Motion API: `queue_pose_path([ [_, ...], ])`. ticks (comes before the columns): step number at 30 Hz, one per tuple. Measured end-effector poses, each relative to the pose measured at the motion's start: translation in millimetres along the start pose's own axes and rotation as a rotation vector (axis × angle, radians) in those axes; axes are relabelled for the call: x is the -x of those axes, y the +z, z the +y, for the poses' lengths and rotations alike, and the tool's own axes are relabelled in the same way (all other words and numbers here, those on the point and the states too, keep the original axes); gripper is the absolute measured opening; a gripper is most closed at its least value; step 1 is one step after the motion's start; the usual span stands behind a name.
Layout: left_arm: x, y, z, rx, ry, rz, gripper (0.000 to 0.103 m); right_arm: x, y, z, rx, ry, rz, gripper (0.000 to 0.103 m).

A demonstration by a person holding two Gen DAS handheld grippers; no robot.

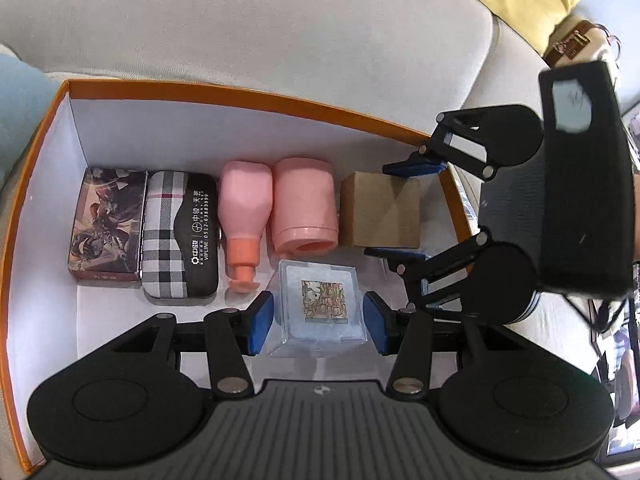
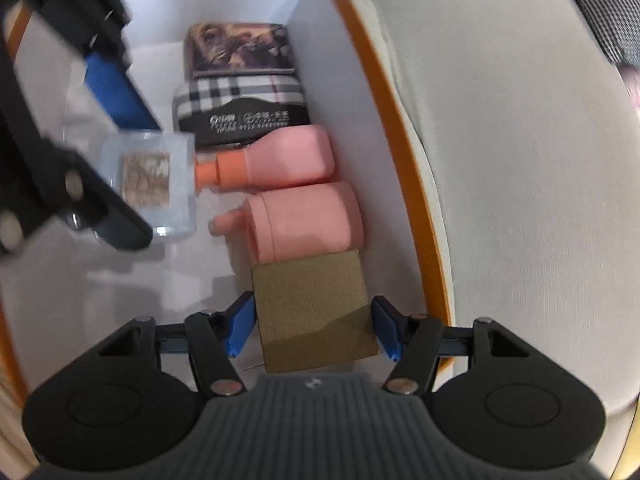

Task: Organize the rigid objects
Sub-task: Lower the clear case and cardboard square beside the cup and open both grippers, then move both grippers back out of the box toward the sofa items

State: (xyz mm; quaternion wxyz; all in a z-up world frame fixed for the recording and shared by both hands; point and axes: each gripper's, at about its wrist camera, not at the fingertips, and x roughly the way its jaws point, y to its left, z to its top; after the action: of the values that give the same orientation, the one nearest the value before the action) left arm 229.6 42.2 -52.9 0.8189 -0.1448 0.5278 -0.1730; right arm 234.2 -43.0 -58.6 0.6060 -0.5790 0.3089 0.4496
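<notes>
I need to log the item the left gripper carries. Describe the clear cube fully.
The clear cube is a small transparent plastic box, faintly bluish, with a square tan cartoon picture inside. It sits level between the left gripper's blue jaws, which press its two sides. It is inside the orange-rimmed box, in front of the pink bottle and pink jar. Whether it rests on the white floor is unclear.

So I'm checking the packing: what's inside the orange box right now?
Inside the orange box: a picture card box, plaid case, pink bottle, pink jar, brown block and clear cube. Anything beneath them is covered.
</notes>
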Motion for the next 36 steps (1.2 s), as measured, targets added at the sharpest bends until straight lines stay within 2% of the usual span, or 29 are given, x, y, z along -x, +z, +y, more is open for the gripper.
queue_pose_path([
  [4, -3, -2, 1, 0.019, -0.002, 0.002, 0.056, -15, -2, 2, 0.07, -0.004, 0.015, 0.064],
  [12, -5, -6, -11, 0.03, 0.005, 0.015, 0.056, -31, -3, -3, 0.044, -0.013, 0.022, 0.064],
  [14, -6, -5, -12, 0.031, 0.006, 0.017, 0.056, -30, -3, -1, 0.054, -0.047, 0.011, 0.063],
  [23, -4, -10, -11, 0.059, 0.015, 0.01, 0.056, -10, -8, -1, 0.011, -0.097, -0.047, 0.063],
  [26, -7, -11, -14, 0.07, 0.023, 0.009, 0.056, 10, -15, -7, -0.063, -0.119, -0.097, 0.063],
  [30, -14, -7, -22, 0.074, 0.025, 0.004, 0.056, 44, -33, -16, -0.29, -0.159, -0.159, 0.063],
  [36, -29, -3, -38, 0.066, 0.017, 0.015, 0.056, 75, -80, -27, -0.582, -0.257, -0.178, 0.064],
])
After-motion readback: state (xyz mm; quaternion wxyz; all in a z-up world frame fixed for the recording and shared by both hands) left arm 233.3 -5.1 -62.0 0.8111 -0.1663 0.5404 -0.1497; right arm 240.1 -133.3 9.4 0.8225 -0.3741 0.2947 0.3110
